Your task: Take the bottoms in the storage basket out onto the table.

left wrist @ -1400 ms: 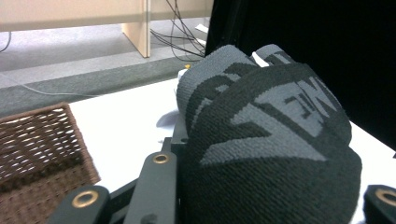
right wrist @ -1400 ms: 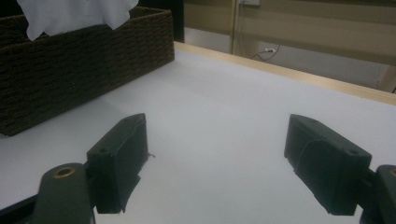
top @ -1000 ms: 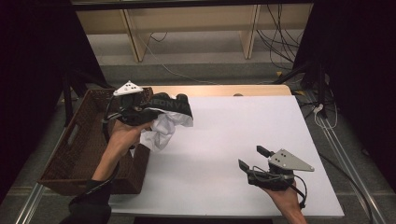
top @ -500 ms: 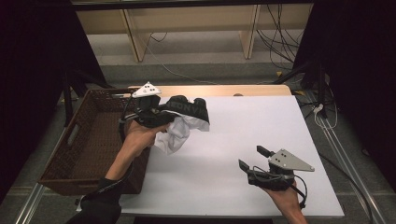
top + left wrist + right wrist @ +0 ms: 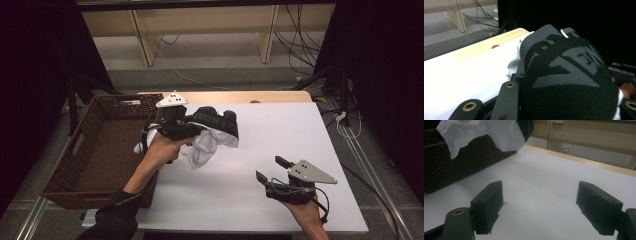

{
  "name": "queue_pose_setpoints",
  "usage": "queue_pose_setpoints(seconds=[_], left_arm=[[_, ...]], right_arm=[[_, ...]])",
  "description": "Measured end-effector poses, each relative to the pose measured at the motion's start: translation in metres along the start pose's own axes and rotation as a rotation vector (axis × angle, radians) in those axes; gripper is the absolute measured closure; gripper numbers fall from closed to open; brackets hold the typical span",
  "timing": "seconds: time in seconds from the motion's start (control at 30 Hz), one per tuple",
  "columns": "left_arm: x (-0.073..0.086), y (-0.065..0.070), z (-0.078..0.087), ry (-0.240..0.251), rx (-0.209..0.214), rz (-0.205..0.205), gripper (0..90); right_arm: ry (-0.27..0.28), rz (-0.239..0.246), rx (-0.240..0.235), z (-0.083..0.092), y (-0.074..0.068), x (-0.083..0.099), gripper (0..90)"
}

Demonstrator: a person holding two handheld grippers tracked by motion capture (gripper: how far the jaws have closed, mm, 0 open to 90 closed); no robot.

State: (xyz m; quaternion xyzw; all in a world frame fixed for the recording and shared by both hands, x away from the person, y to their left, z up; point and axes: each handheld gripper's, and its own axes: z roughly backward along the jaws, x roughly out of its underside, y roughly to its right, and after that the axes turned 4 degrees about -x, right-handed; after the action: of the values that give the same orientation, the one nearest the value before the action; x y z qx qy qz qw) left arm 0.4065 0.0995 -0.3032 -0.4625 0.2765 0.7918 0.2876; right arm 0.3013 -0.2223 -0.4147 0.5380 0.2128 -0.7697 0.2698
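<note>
Clamped in the left gripper [image 5: 187, 131], black-and-white clothes [image 5: 212, 135] are carried rightward off the wicker basket [image 5: 100, 150] (right gripper [image 5: 275, 170] is held apart).

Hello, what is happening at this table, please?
A person holds a gripper in each hand. The left gripper is shut on a black and white garment, held above the white table beside a brown basket. The right gripper rests open near the table's front edge, holding nothing.

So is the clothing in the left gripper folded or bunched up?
Bunched up. The left gripper is shut on a crumpled bundle of clothing, black knit on top and white cloth hanging loose below, held above the table.
</note>
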Motion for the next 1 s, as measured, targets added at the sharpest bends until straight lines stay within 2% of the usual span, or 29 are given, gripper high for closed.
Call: queue_pose_setpoints(seconds=[0.13,0.47,0.7,0.87,1.0], left_arm=[[-0.001,0.003,-0.002,0.005,0.020,0.007,70.4],[-0.002,0.022,-0.014,-0.011,0.075,-0.015,70.3],[-0.005,0.027,-0.015,0.001,0.102,-0.009,70.3],[-0.006,0.032,-0.021,-0.004,0.107,-0.022,70.3],[-0.004,0.031,-0.023,-0.009,0.104,-0.017,70.3]], right_arm=[[-0.001,-0.002,0.002,0.000,0.000,0.000,22.6],[0.001,-0.004,0.003,0.001,0.001,0.000,22.6],[-0.002,-0.002,0.003,0.001,0.001,0.000,22.6],[0.001,-0.004,0.003,0.001,0.001,0.000,22.6],[0.001,-0.004,0.004,0.001,0.001,0.000,22.6]])
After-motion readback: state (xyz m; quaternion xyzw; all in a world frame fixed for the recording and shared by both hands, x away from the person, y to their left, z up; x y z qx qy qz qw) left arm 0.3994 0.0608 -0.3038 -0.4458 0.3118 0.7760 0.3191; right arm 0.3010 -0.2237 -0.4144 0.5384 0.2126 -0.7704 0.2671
